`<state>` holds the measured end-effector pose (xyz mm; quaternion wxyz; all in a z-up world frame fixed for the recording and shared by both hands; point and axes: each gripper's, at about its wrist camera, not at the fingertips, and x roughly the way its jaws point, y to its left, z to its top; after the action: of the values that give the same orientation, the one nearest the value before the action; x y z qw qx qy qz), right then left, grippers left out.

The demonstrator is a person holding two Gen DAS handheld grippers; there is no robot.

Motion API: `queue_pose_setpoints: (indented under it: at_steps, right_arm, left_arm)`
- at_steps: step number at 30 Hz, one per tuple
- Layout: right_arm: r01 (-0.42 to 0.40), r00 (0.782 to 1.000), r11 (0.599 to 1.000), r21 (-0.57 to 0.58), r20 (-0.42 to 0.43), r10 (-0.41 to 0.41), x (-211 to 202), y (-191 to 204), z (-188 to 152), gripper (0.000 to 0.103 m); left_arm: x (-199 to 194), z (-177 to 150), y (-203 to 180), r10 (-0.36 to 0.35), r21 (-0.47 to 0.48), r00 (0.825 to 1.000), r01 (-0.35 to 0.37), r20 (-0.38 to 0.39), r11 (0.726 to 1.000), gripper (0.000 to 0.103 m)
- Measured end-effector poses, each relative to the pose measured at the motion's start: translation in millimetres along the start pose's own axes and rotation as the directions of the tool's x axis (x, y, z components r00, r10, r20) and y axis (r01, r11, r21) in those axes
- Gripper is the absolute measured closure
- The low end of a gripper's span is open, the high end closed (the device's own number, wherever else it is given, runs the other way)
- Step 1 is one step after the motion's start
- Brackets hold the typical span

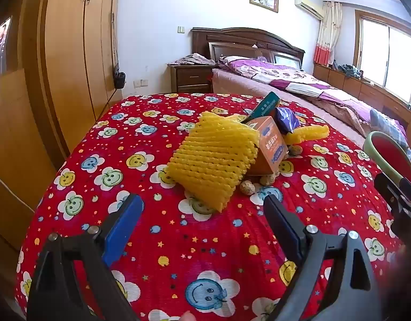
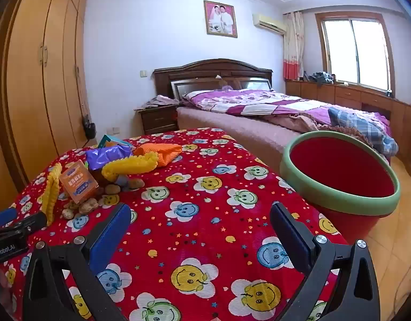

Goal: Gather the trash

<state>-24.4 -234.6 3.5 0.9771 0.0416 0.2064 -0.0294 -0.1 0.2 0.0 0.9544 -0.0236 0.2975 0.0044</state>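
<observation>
In the left wrist view, the left gripper (image 1: 202, 219) is held over the near part of the table (image 1: 178, 240), its jaws spread wide with nothing between them. It is angled down at the yellow foam net (image 1: 213, 157), which lies propped against the orange carton (image 1: 272, 144) near the middle of the flowered cloth, probably the first piece to be taken. Behind the carton a purple wrapper (image 1: 287, 120) and a teal box (image 1: 267, 105) are piled, and walnuts (image 1: 247, 187) are scattered at the carton's foot. The right gripper's black frame is seen at the right edge of this view.

In the right wrist view, the right gripper (image 2: 200, 227) is likewise released and empty, pointed across the bare right half of the table. The trash heap is found toward the left edge: a second yellow net (image 2: 131, 165), an orange net (image 2: 162, 152) and the carton. A red bin (image 2: 344, 171) with a green rim stands just beside the table's right edge (apparently placed there so that items can be dropped in with a short reach). Nothing can be seen in it.
</observation>
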Motion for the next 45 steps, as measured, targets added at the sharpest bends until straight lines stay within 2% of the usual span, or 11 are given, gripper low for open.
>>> queue_pose_setpoints:
  at_steps: [45]
  right_arm:
    - [0.003,1.0,1.0,-0.008,0.005,-0.003,-1.2,0.9,0.0,0.0]
  left_arm:
    - [0.5,0.1,0.1,-0.006,-0.01,1.0,0.006,-0.01,1.0,0.011]
